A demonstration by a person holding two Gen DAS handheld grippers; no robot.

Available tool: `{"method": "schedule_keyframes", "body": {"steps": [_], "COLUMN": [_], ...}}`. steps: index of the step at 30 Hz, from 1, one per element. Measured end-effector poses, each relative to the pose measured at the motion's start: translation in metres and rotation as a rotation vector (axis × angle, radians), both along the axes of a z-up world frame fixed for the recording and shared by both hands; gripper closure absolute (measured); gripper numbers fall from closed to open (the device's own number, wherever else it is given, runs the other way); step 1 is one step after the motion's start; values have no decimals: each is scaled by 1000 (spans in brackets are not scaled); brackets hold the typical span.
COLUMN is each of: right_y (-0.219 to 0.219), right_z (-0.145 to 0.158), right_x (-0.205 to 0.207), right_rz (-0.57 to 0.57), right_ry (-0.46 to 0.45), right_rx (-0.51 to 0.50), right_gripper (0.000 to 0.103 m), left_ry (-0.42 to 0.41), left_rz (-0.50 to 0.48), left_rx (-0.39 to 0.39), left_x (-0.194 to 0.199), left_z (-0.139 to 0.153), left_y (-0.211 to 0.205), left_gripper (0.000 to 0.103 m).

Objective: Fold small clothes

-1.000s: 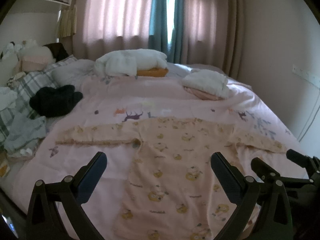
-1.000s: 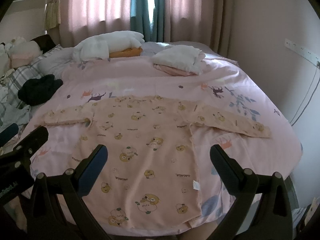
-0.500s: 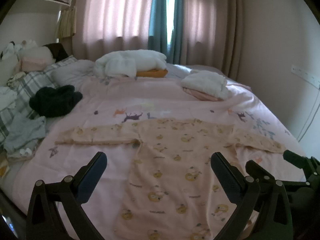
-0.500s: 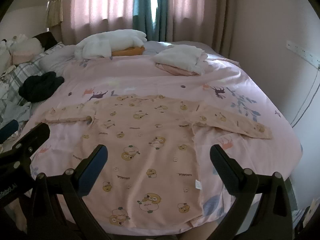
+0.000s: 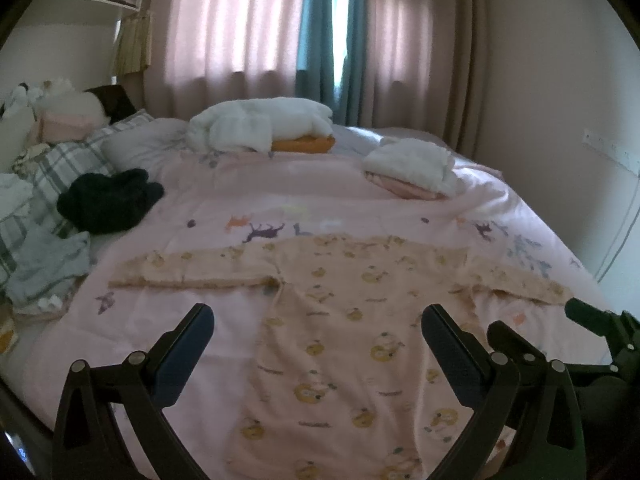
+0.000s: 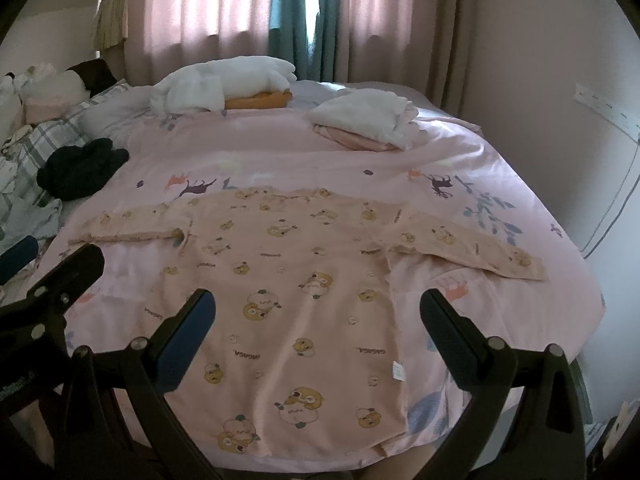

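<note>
Garment: a peach baby shirt point(image 6: 304, 280) printed with small cartoon animals lay flat and spread open on the bed point(image 6: 280, 152), both sleeves stretched out sideways, hem toward the cameras.
Left sleeve: it reached toward the plaid pillow side, its cuff point(image 5: 124, 276) flat on the cover.
Right sleeve: it angled toward the wall-side edge of the bed, its cuff point(image 6: 524, 266) near that edge.
Left gripper point(image 5: 318, 340): its jaws were spread wide with nothing between them, held above the near part of the shirt and not touching it.
Right gripper point(image 6: 318, 336): also wide open and holding nothing, above the shirt's lower half.
Bed cover: pink, with printed animals and leaves beyond the collar.
Folded stack: white over pink items point(image 6: 368, 124), well beyond the shirt, toward the wall side.
White bundle: a fluffy heap point(image 6: 224, 82) on something orange, by the curtains point(image 6: 240, 0).
Dark garment: a black clump point(image 5: 108, 202) beside the plaid pillow point(image 5: 60, 164), apart from the shirt.
</note>
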State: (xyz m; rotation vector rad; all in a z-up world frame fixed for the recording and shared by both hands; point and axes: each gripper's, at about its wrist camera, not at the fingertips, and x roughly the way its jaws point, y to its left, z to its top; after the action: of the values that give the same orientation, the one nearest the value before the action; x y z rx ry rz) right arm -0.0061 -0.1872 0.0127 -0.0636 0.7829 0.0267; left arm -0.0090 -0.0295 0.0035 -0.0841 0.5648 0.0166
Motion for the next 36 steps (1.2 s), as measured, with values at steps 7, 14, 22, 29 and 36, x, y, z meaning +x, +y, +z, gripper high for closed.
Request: {"method": "schedule_keyframes", "body": {"steps": [7, 14, 22, 29, 36], "right_y": [1, -6, -13, -22, -84], "right_z": [-4, -9, -15, -27, -38], "right_x": [1, 3, 9, 19, 39], "right_rz": [-8, -48, -63, -64, -188], "right_ry": [15, 43, 53, 85, 85], "right_rx": [3, 31, 69, 88, 70], "right_gripper": [1, 2, 4, 5, 7], "left_ry": [9, 19, 41, 63, 154], "left_rz": [0, 4, 14, -3, -94], "left_rx": [3, 1, 14, 11, -248], "left_x": [1, 4, 13, 26, 107], "left_z": [0, -3, -9, -18, -48], "left_y": [1, -2, -6, 0, 59], "left_gripper": [0, 0, 0, 0, 0]}}
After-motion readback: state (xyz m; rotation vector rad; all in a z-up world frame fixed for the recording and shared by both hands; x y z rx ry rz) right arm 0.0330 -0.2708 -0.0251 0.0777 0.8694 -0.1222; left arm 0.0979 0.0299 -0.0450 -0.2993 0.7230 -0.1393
